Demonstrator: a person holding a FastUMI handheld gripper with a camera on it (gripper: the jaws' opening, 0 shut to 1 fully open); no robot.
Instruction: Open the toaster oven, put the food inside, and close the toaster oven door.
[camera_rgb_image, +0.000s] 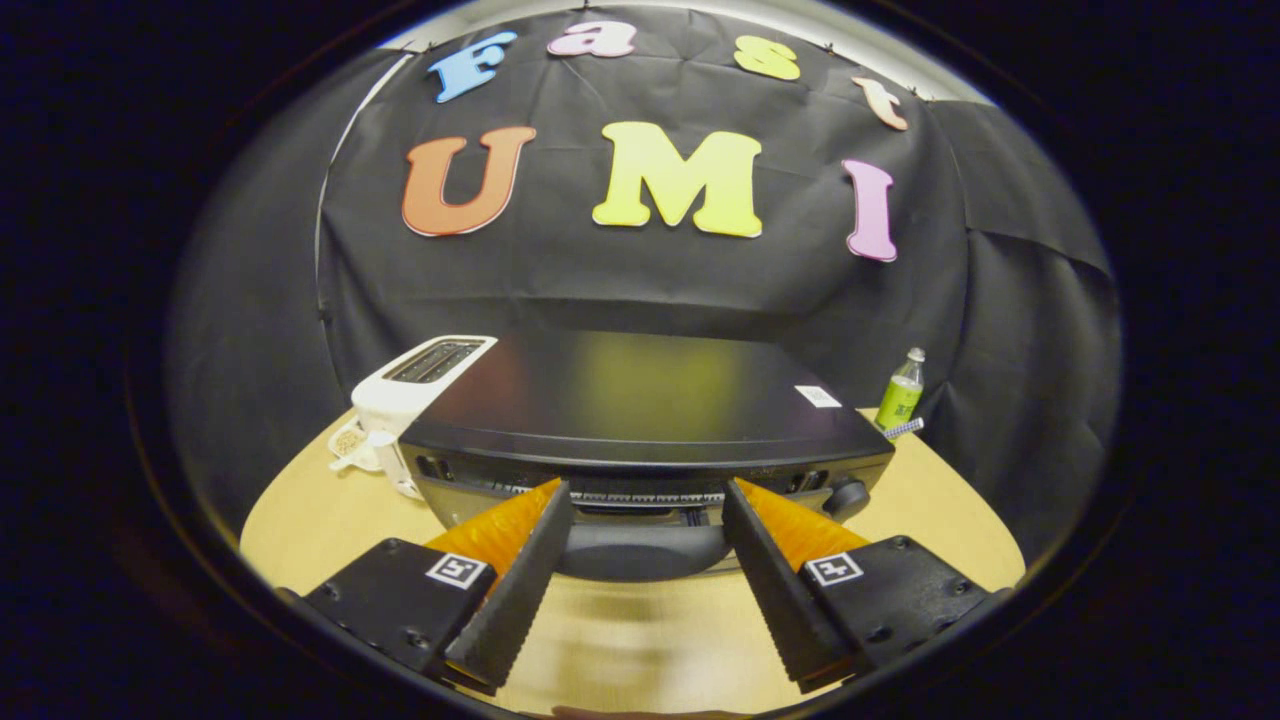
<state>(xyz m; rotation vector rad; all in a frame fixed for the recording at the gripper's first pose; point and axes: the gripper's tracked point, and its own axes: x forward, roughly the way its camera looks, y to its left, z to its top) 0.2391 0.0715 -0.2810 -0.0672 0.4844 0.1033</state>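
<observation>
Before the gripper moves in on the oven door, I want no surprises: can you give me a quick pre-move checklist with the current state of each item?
1. Gripper open: ok, the fingers stand wide apart.
2. Lined up with the door handle: ok, the handle sits between the fingers, just ahead.
3. Fingers pressing on the handle: not ok, neither one does yet.
4. Toaster oven door shut or open: cannot tell from this high angle.
5. Room beside the oven: ok, the white toaster stands close on one side and the green bottle stands apart on the other.
6. Food ready nearby: cannot tell; something small lies by the white toaster.
</observation>
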